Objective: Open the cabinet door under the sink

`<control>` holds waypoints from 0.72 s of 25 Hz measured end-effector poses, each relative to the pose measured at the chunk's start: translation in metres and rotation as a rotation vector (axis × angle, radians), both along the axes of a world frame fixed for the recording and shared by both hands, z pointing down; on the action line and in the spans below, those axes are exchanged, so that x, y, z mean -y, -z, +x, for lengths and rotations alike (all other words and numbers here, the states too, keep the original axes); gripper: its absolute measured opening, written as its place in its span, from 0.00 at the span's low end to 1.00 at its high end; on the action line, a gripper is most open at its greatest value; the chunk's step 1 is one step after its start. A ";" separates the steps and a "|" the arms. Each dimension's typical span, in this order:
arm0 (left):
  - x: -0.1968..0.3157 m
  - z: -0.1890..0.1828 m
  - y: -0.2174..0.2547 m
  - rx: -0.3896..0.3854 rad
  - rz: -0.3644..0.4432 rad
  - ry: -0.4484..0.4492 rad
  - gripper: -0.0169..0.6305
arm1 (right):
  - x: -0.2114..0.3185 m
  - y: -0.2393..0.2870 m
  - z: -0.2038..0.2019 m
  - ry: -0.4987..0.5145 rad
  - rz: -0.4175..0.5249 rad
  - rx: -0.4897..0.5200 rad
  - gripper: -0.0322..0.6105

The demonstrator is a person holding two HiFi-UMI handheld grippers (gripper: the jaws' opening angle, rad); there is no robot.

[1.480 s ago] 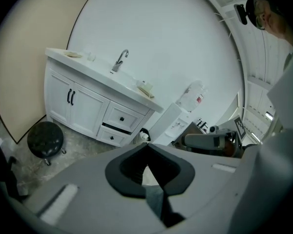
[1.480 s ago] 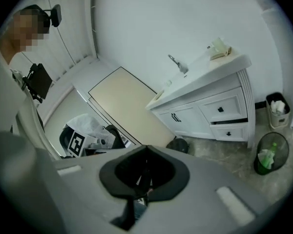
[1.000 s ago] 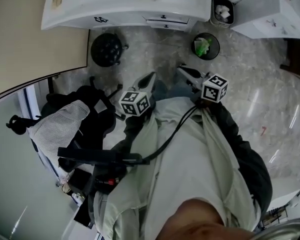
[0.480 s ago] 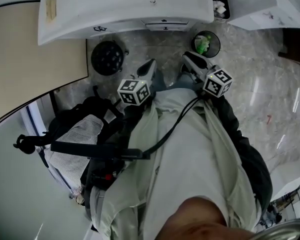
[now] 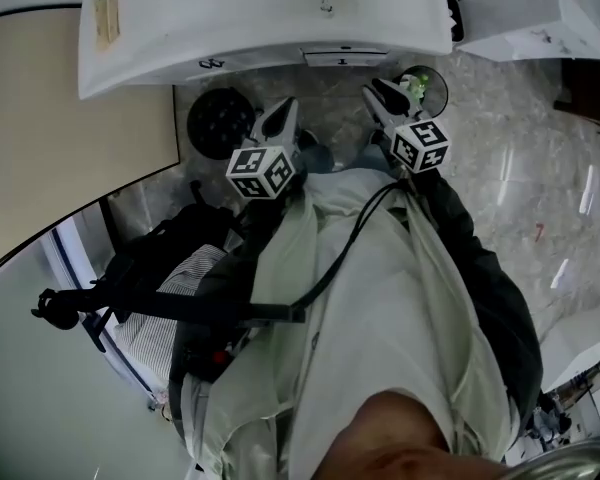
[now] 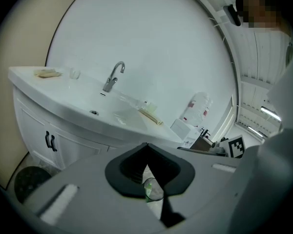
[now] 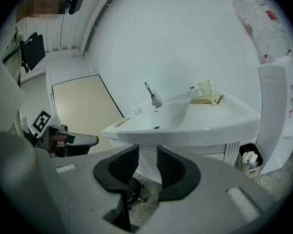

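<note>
The white sink vanity (image 5: 260,18) fills the top of the head view. Its cabinet door (image 6: 36,130) has a pair of black handles (image 6: 50,141), also seen from above as handles (image 5: 212,63). My left gripper (image 5: 283,111) is shut and empty, pointing at the vanity front and still apart from it; in its own view the left gripper (image 6: 146,152) shows closed jaws. My right gripper (image 5: 375,92) hangs beside it, below the vanity's drawer (image 5: 342,56). The right gripper (image 7: 147,155) has its jaws opening, with nothing between them.
A black round bin (image 5: 218,123) stands on the floor left of my left gripper. A small bin with green waste (image 5: 422,86) sits right of the right gripper. A beige wall panel (image 5: 70,148) is on the left. A faucet (image 6: 115,77) and a soap dish (image 7: 205,99) are on the sink.
Both grippers have moved forward toward the vanity, which now sits closer and lower in the head view. The right gripper's jaws have parted. The left gripper stayed shut.
</note>
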State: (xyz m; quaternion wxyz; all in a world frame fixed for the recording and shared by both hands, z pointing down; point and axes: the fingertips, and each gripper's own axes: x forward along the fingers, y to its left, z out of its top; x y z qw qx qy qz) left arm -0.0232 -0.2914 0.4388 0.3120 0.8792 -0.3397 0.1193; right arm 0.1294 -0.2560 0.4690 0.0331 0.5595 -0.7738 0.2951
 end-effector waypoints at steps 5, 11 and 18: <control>0.012 0.001 -0.008 -0.016 0.020 0.060 0.04 | 0.017 -0.034 0.003 -0.014 -0.043 -0.120 0.25; 0.016 0.013 -0.067 -0.097 -0.017 0.111 0.04 | 0.018 -0.121 -0.007 0.041 -0.132 -0.177 0.25; 0.028 0.026 -0.158 -0.029 0.028 0.135 0.04 | 0.050 -0.219 0.001 0.038 -0.083 -0.269 0.25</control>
